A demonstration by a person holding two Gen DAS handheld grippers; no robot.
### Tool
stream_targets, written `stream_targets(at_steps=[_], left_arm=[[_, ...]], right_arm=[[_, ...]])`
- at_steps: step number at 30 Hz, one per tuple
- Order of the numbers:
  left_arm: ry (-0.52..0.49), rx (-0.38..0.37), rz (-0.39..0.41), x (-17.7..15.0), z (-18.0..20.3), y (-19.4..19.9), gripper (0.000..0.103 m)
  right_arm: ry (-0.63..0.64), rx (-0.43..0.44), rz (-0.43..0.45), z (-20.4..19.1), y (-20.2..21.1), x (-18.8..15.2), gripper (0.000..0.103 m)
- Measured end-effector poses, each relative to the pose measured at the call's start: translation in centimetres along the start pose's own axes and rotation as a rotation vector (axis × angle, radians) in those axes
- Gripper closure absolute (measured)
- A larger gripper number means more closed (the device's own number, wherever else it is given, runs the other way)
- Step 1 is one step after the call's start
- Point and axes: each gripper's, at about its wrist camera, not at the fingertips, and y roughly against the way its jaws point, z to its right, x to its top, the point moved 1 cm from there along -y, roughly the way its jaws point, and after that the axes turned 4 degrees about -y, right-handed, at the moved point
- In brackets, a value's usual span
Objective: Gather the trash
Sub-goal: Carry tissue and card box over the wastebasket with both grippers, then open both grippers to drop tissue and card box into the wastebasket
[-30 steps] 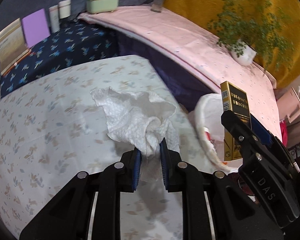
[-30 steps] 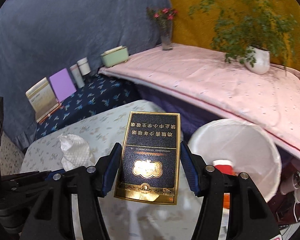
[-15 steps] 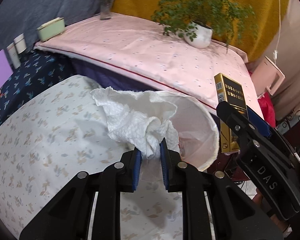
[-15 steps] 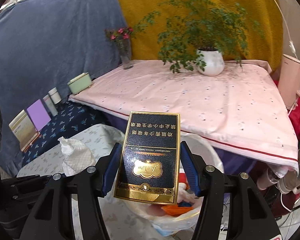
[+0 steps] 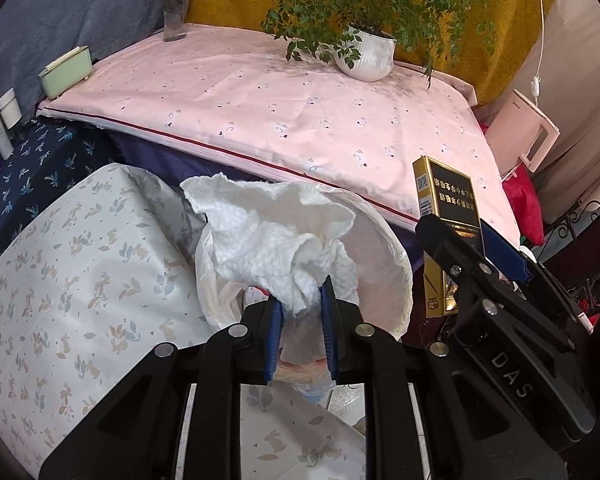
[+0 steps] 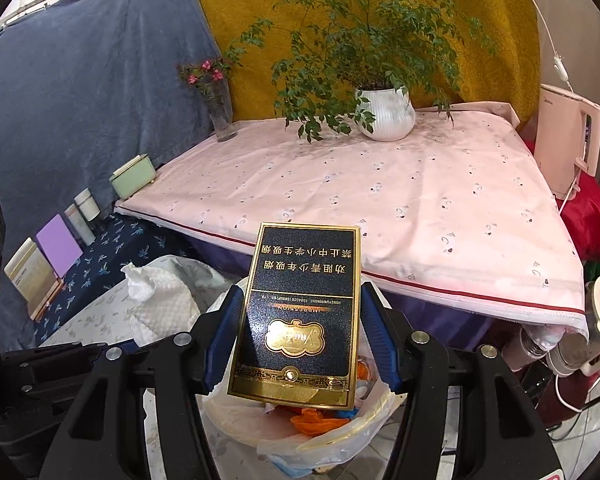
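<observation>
Left wrist view looks down its own fingers: the left gripper [image 5: 300,312] has its blue pads pinched nearly together on the bottom of a crumpled white paper towel [image 5: 276,236], which fans out above the tips. The towel hangs right over the mouth of a trash bin [image 5: 396,272] lined with a white plastic bag, just past the edge of the table with the leaf-print cloth [image 5: 80,280].

To the right, the right gripper [image 5: 460,240] stands beside the bin, holding a black-and-gold cigarette box [image 5: 448,216] upright.

From the right wrist camera, the right gripper [image 6: 300,336] is about half open, both blue pads pressed on the long sides of the cigarette box [image 6: 300,316], printing upside down. The box is above the trash bin [image 6: 364,412], where orange and blue scraps lie in the liner. The paper towel [image 6: 160,304] shows at left.

Behind, a potted plant [image 6: 384,112] and a vase of flowers [image 6: 220,116] stand on the pink-covered table [image 6: 380,200].
</observation>
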Motion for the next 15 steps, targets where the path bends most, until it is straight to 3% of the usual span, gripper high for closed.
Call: stream_targets(at_steps=[11,14,15], left_arm=[[-0.003,0.011,-0.019,0.6,0.0,-1.8,0.085],[0.001,0.020,-0.019,0.6,-0.2,-2.1,0.081],[0.003,0.034,-0.022,0.6,-0.3,-2.2,0.072]], right_arm=[[-0.006,-0.005,-0.014,0.6,-1.5,0.3,0.046],[-0.004,-0.008,-0.019,0.6,-1.8,0.2,0.046],[-0.003,-0.011,-0.020,0.6,-1.9,0.2,0.046]])
